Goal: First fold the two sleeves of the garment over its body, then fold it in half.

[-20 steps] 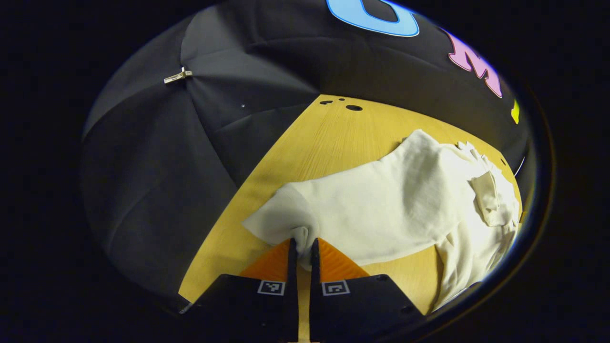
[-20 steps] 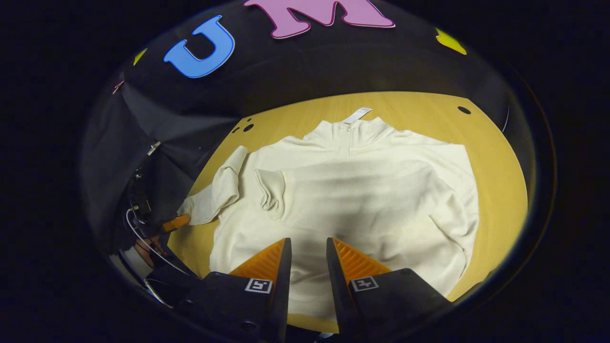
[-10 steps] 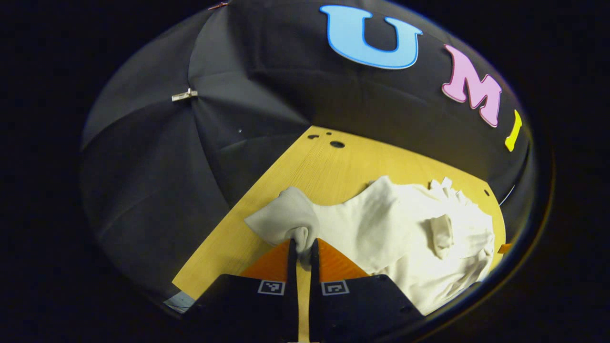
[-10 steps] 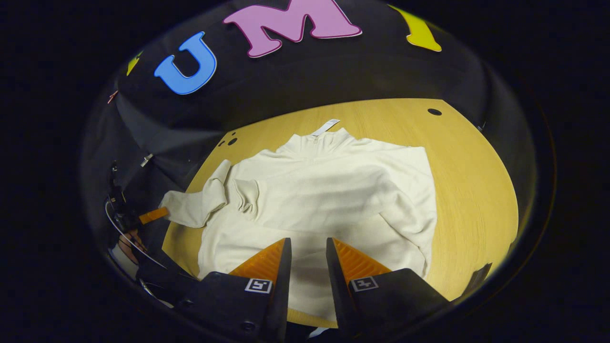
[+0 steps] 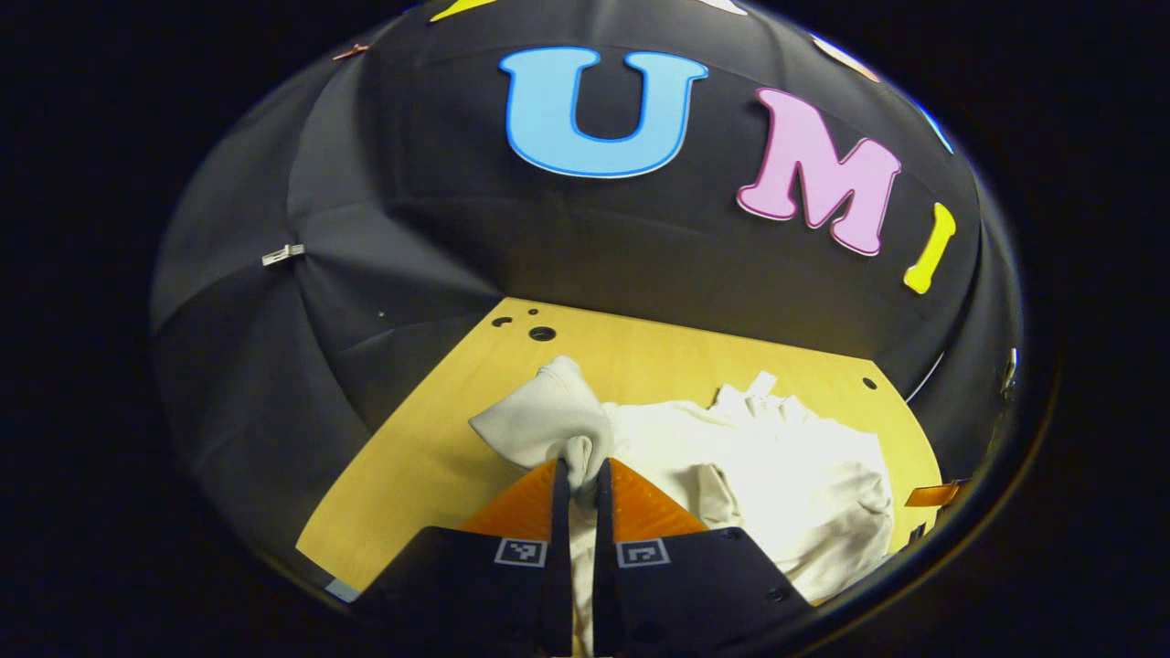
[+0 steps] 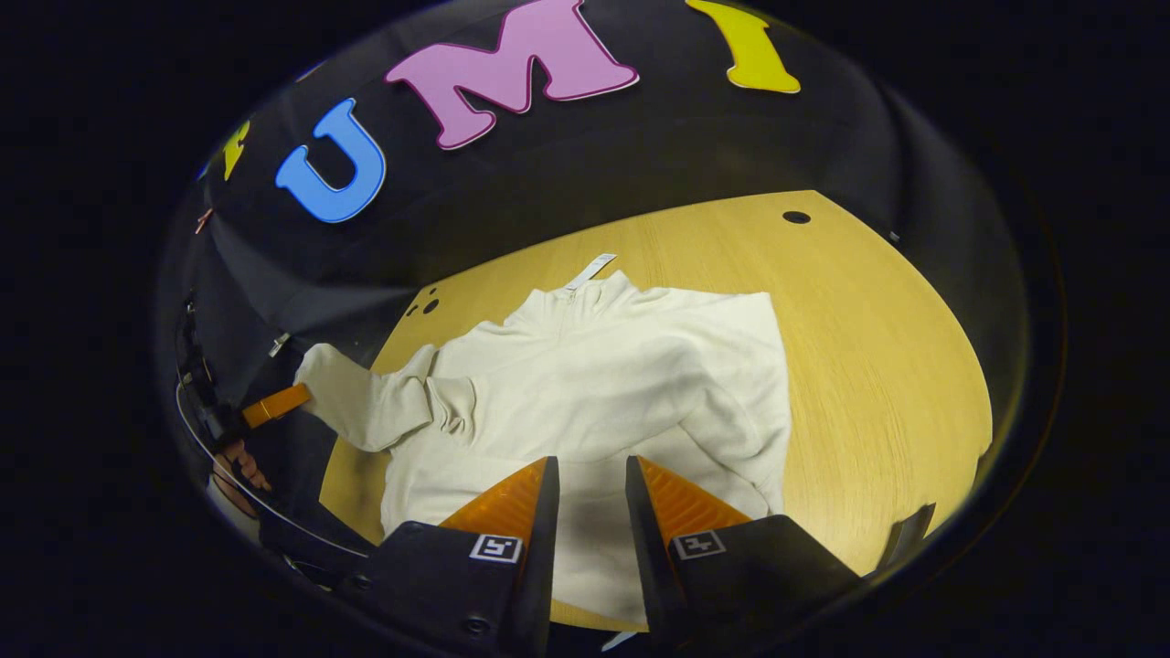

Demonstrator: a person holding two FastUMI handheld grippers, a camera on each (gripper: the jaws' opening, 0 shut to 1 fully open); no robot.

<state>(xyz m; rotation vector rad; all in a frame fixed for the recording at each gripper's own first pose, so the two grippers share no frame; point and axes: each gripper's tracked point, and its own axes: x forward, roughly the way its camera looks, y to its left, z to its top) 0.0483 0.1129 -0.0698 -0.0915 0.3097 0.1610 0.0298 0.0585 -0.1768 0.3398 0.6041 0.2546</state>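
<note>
garment (image 6: pixel 603 384) flat on counter (image 6: pixel 877 366) | right sleeve (image 6: pixel 731 429) across body | left claw (image 5: pixel 578 475) clamped on left sleeve cuff (image 5: pixel 548 425), raised | right claw (image 6: pixel 585 475) apart, idle | left: lay sleeve over, halve

Left gripper (image 5: pixel 581 475) clamped on cloth — right gripper (image 6: pixel 585 475) hovering, parted.

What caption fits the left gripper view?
Left gripper pinching a cream sweater's sleeve cuff above the wooden table.
</note>
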